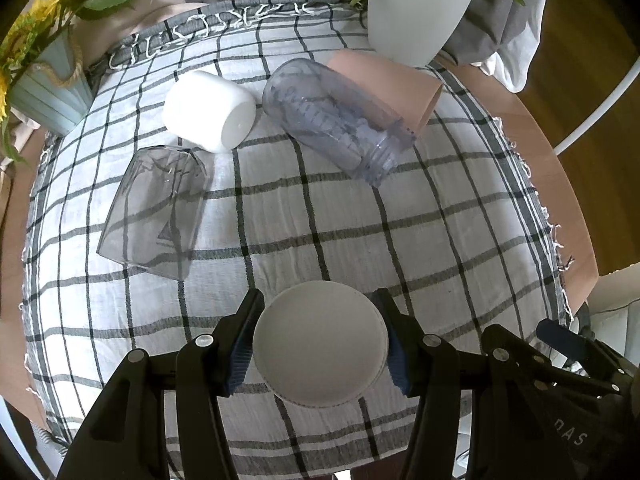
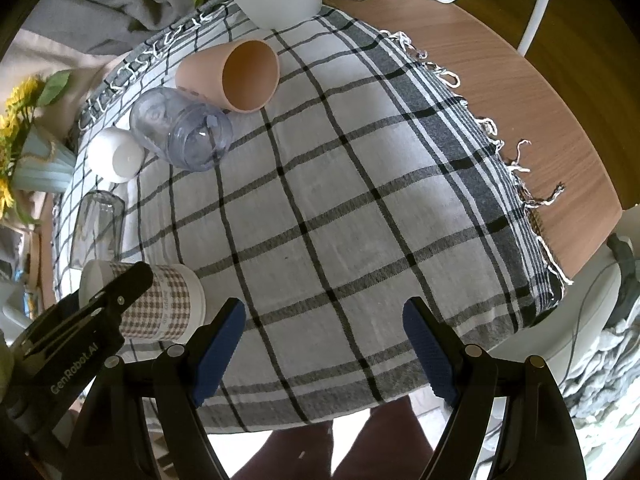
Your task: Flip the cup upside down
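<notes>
My left gripper [image 1: 320, 344] is shut on a white cup with a brown checked band [image 1: 320, 344]; I see its flat round base facing the camera. In the right wrist view the same cup [image 2: 160, 304] stands base up, mouth down, on the checked cloth [image 2: 340, 220], with the left gripper's fingers [image 2: 120, 288] around it. My right gripper [image 2: 324, 344] is open and empty, above the cloth's near edge.
Lying on the cloth: a clear glass [image 1: 154, 208], a white cup [image 1: 210, 110], a clear jar [image 1: 336, 116] and a pink cup [image 1: 392, 88]. A white plant pot [image 1: 412, 16] and a sunflower vase [image 1: 44, 92] stand at the back. Wooden table [image 2: 540, 100] to the right.
</notes>
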A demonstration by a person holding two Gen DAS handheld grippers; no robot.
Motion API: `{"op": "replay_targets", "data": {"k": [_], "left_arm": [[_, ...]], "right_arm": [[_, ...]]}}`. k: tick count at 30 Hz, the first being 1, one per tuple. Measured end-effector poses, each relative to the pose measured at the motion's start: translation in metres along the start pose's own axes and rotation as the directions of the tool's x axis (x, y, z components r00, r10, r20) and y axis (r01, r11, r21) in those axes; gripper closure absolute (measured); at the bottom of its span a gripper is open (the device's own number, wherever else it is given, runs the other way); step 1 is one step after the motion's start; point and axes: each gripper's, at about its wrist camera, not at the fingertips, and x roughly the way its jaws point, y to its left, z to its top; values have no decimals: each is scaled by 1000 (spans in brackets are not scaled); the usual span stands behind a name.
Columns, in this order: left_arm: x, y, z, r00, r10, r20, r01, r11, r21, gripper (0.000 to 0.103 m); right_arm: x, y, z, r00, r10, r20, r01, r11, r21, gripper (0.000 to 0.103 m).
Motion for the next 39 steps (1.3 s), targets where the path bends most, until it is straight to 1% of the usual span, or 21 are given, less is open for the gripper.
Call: {"op": "replay_targets", "data": {"k": [3,8,11,15,18,21,22,23,26,31,34,39], "left_arm": [[1,0,0,1000,10,-8,-10,1000,4,47],[2,0,1,1000,26,-18,-26,1000,7,28],[-1,2,0,1000,27,-13,-27,1000,-1,23],[-10,2,0,999,52,9,-52,999,-13,20],[-22,1,-1,998,56,38,-56,998,-20,16],[-41,1,-4,994,63,86,-61,998,-33,13],[-46,1,-5,993,64,97,-61,997,-36,10],[-53,1,-7,991,68,116,-63,997,-43,8],[-70,5,-13,984,84,158,-74,995,-67,7],[-95,15,-25,971,133,200,-111,987,-114,4],[-108,21,-34,960,167,225,-138,981,-140,0],[-129,27,-52,943,213,256,-170,969,-181,0]], "right_arm": [[1,1,-1,1000,-3,-2,3,1000,-3,22],[1,2,-1,1000,-16,1,16,1000,-6,22],[0,2,-1,1000,-22,1,22,1000,-12,22],[-4,1,-1,999,-42,17,42,999,-16,16],[-10,-2,-2,998,-53,32,54,998,-11,16],[-21,-4,-2,996,-70,62,70,998,-5,16],[-26,-5,-3,994,-72,76,73,997,-5,16],[-32,-5,-4,993,-74,91,75,997,-6,16],[-49,-2,-6,988,-68,138,72,997,-27,15],[-76,9,-15,978,-48,201,65,995,-79,14],[-92,14,-19,969,-26,244,55,992,-113,14],[-118,22,-32,950,8,313,42,987,-155,13]]}}
